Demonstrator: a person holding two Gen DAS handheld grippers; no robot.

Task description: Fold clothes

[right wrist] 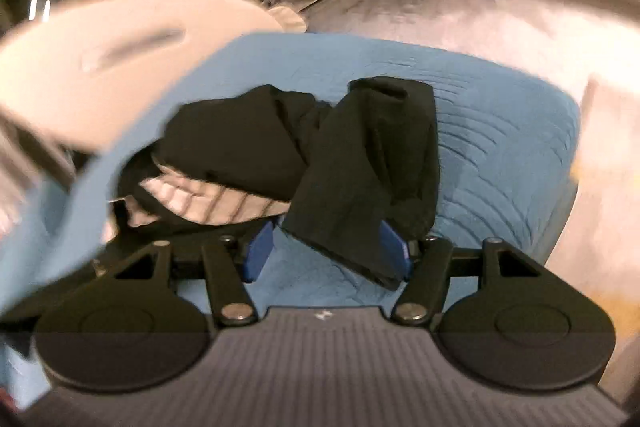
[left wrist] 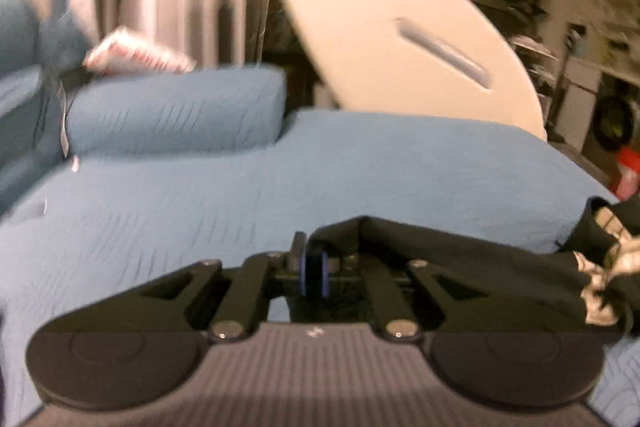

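The black garment (right wrist: pixel 304 155) lies bunched on the blue sofa seat (right wrist: pixel 500 155), toward the seat's left half in the right wrist view, with a pale striped lining (right wrist: pixel 200 201) showing under its near-left fold. It looks soft and limp, light enough to lift by one corner, and likely to sag and slide out of shape unless taken by a hem or a seam edge; the near hanging strip is the obvious place to pinch.

The right hand-held gripper (right wrist: pixel 328 251) stands fairly wide, blue pads (right wrist: pixel 259 251) either side of that dark strip's edge, not yet pressing on it as far as the blur allows.

The left hand-held gripper (left wrist: pixel 314 273) is drawn narrow, pads nearly together, with a peak of black cloth (left wrist: pixel 400 239) rising right at its tips — it appears to pinch that fold, though blur leaves this uncertain.

Beyond stands a white round counter (left wrist: pixel 360 7).
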